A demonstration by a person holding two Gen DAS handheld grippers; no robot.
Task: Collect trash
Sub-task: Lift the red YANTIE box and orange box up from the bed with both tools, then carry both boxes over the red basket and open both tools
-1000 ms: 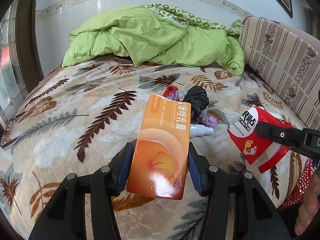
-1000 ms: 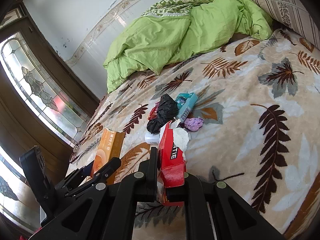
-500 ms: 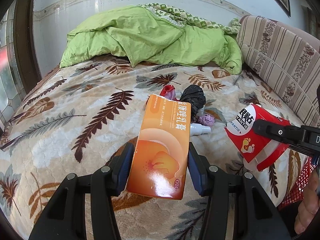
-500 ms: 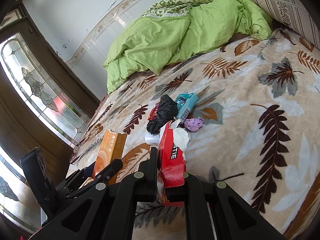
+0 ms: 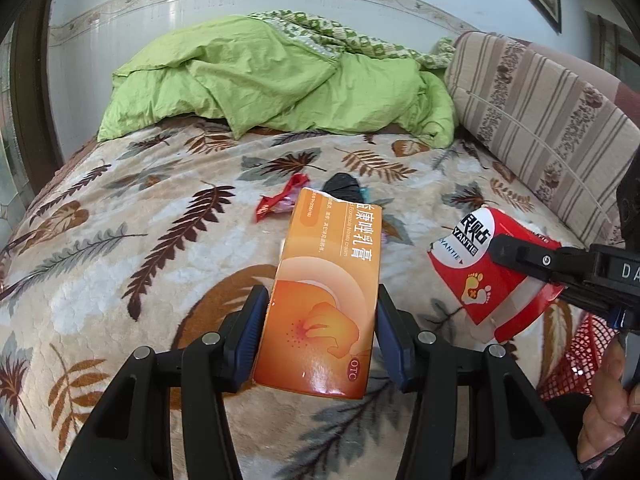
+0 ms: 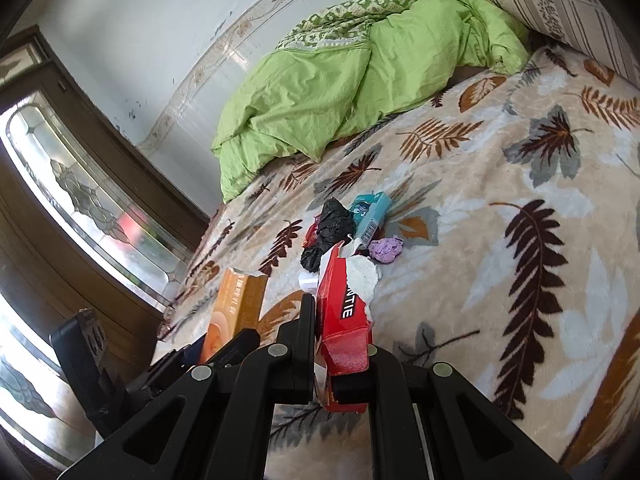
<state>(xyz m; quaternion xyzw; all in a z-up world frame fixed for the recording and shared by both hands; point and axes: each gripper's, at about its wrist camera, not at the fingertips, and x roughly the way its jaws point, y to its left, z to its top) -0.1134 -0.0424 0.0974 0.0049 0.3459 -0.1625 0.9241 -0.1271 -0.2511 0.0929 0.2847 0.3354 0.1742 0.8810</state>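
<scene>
left gripper [image 5: 320,332]: clamped on the sides of an orange box [image 5: 324,300], held above the bed [image 5: 120,272], open torn end pointing away.
right gripper [image 6: 340,344]: pinched flat on a torn red packet [image 6: 344,320], lifted off the blanket.
trash not yet collected: red wrapper [image 5: 280,204], black bag [image 6: 332,228], teal packet [image 6: 370,212], purple wad [image 6: 386,250] and a small white bottle [image 6: 308,280], clustered mid-bed.
bin: a red mesh edge [image 5: 576,356] at the bed's right side looks like a basket, though i cannot be sure.
risk, box: glossy card held near its lower end; a quick swing could let it pivot or slip out.
risk, packet: the torn flap could rip further and drop.
risk, crossing: both grippers near; they may knock together.
</scene>
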